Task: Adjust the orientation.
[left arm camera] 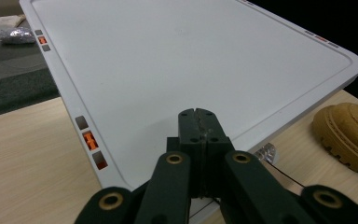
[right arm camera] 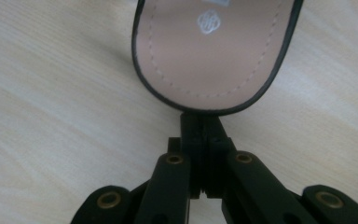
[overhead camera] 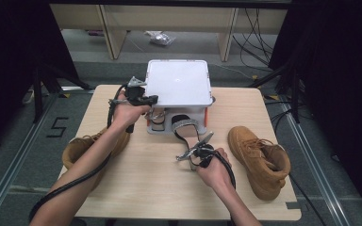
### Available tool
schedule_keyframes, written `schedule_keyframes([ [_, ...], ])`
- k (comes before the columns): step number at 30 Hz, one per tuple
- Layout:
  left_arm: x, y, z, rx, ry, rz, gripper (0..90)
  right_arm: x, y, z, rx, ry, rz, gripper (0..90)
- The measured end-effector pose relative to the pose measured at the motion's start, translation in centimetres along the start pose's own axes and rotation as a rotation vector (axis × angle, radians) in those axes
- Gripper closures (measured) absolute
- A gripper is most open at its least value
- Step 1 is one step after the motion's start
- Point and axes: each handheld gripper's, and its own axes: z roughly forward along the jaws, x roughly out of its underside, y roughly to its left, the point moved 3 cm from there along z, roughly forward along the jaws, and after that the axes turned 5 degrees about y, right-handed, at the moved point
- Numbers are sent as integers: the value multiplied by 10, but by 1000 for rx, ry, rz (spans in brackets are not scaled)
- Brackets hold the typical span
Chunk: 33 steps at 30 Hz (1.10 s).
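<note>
A black sandal [overhead camera: 185,126] with a glittery strap lies at the table's middle, its beige insole [right arm camera: 214,46] facing up. My right gripper [overhead camera: 191,148] [right arm camera: 200,119] is shut on the rounded rim of its sole. A white flat-lidded box [overhead camera: 178,82] [left arm camera: 191,56] stands at the far centre. At the box's front left corner my left gripper [overhead camera: 151,100] [left arm camera: 199,116] hovers over the lid edge, jaws shut, with nothing seen between them. A second sandal [overhead camera: 156,117] sits under the lid's front edge; its glittery part [left arm camera: 266,153] peeks out beside my left jaws.
One tan boot [overhead camera: 259,160] [left arm camera: 349,135] lies on its side at the table's right. Another tan boot [overhead camera: 82,146] rests at the left edge, partly under the left forearm. Bare wood [overhead camera: 146,183] lies between the forearms. Cables and desk legs stand beyond the table.
</note>
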Motion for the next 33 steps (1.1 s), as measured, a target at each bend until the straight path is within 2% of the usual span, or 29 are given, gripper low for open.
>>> schedule_keyframes([
  [1, 0, 0, 1, 3, -7, -2, 899, 0, 1, -1, 1, 16, 22, 900],
  [4, 0, 0, 0, 7, -6, -2, 899, -2, 2, 0, 9, 10, 20, 900],
  [6, 0, 0, 0, 3, -2, -2, 899, -3, 1, 0, 20, 14, -9, 900],
  [12, 0, 0, 1, 7, -18, -16, 899, -3, 2, 1, -7, 12, 23, 900],
  [19, 0, 0, 0, 1, -2, -1, 899, -6, 7, 1, -30, 15, 11, 900],
  [22, 0, 0, 1, 6, -8, -4, 899, -8, 11, 3, -45, -7, 6, 900],
  [31, 0, 0, 1, 6, -7, -3, 899, -14, 20, 3, -72, -16, 8, 900],
  [33, 0, 0, 0, 3, -4, -5, 899, -17, 23, 4, -78, -32, 0, 900],
])
